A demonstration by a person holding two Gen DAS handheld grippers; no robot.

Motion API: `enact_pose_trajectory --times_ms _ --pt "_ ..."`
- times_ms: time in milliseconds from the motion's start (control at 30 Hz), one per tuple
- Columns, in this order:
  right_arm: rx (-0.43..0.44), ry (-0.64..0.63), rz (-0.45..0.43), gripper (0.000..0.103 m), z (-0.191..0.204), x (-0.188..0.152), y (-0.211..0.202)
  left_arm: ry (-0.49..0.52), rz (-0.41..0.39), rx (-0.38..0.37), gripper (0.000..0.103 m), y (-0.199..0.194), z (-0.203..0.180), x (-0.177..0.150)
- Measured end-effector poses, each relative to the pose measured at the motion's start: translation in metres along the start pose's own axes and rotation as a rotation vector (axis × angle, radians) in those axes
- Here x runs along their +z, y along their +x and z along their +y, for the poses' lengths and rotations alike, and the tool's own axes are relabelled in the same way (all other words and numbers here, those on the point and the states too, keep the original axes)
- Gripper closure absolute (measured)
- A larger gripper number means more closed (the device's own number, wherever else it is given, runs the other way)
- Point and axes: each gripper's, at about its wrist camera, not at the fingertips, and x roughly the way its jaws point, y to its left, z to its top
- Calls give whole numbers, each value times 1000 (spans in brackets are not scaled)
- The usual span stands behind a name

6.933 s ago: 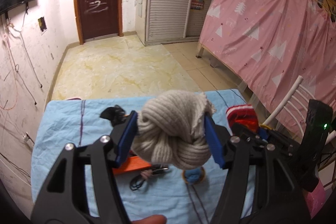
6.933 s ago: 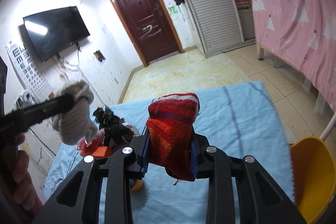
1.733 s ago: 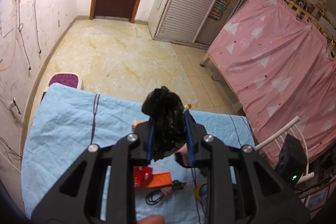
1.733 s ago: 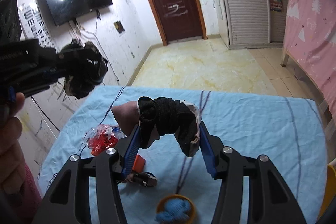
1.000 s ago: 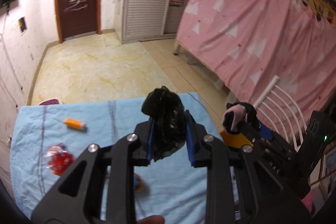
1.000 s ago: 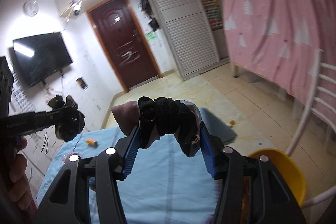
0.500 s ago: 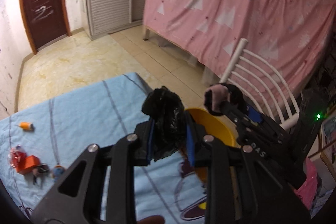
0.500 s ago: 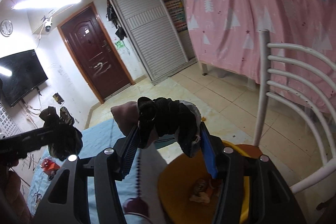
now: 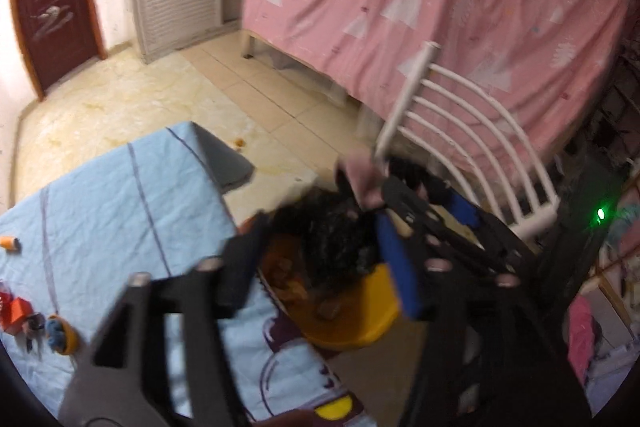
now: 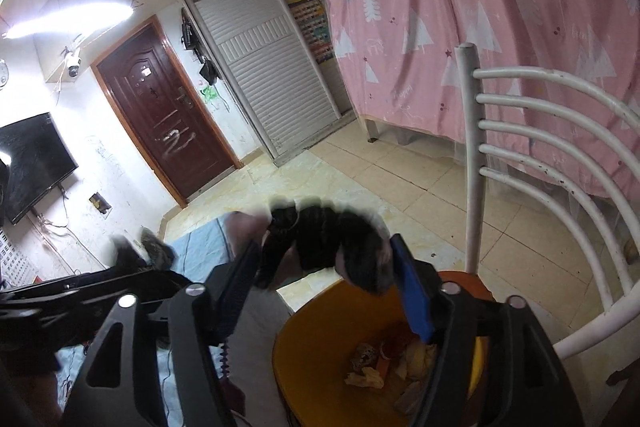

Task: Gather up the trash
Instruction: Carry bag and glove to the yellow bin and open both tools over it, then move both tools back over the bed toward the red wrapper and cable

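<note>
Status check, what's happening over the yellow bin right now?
Both tongs just opening over the yellow bin. Left tongs letting go of black wad; right tongs letting go of black-pink rag. Nothing in the way.

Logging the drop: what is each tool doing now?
Left tool: jaws just opening, black wad between them.
Right tool: jaws just opening, black-and-pink bundle between them.

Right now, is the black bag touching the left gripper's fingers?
Cannot tell. In the left wrist view the left gripper has just been opening, the black bag between its jaws, but blur hides any gap at the fingers.
</note>
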Motion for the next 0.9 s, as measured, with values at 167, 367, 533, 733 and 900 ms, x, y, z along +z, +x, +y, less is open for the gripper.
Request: enact_pose_trajectory --times_ms 167,367,533,733,900 --pt "10 19 10 35 -6 0 6 -37 8 13 23 1 15 -3" --pt "19 -1 6 35 8 -1 7 -111 -15 42 23 -12 46 -7" --pt "31 -33 18 35 30 -3 10 -155 -53 62 23 -36 77 -13" --pt "75 -96 58 32 70 -9 22 -201 -95 104 23 -72 119 -25" --pt "127 -164 97 30 116 -18 33 -252 -118 166 18 -102 164 -39"
